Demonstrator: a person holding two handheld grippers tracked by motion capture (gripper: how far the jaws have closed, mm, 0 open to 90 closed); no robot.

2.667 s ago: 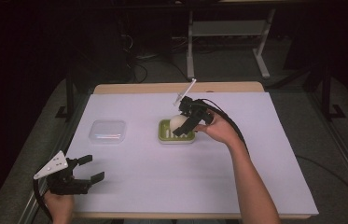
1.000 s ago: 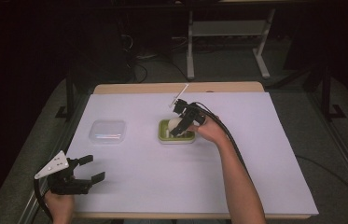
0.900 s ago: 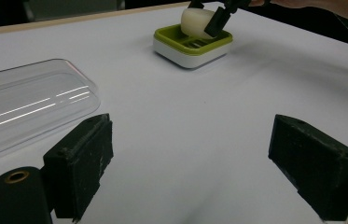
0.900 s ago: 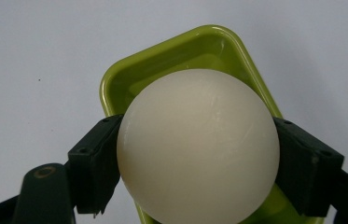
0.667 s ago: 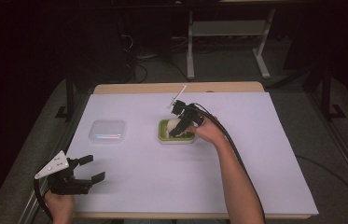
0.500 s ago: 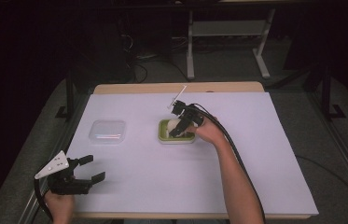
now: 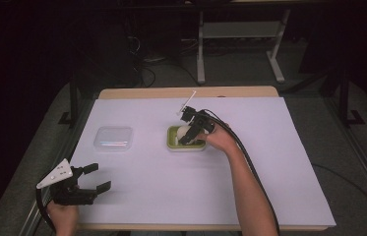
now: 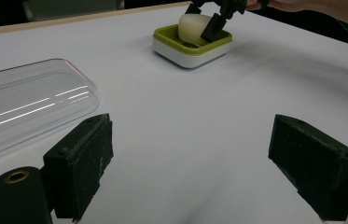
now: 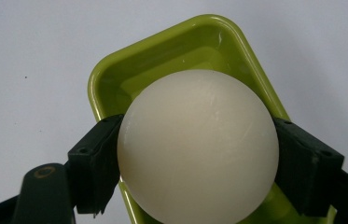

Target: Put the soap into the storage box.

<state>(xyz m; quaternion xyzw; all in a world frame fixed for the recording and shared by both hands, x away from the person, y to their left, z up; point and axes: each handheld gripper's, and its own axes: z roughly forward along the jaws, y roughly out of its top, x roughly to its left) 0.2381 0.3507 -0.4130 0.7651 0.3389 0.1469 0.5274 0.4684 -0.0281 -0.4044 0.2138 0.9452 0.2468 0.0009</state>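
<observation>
At the left, the left hand-held gripper (image 7: 88, 180) rests on the white surface (image 7: 146, 182) with its jaws apart. Just beyond it lies a clear lid (image 7: 113, 138). Further right, the right hand-held gripper (image 7: 190, 132) is clamped on a cream soap (image 9: 198, 144) over the green dish (image 7: 172, 140).

Black grippers (image 7: 95, 178), blocky fingers (image 8: 80, 163), brass screw, black cables (left: grey triangular plate); bare forearms.

Right tongs (image 7: 187, 135) clamped, arm stretched forward, left tongs (image 7: 95, 178) spread wide, hand low near edge
</observation>
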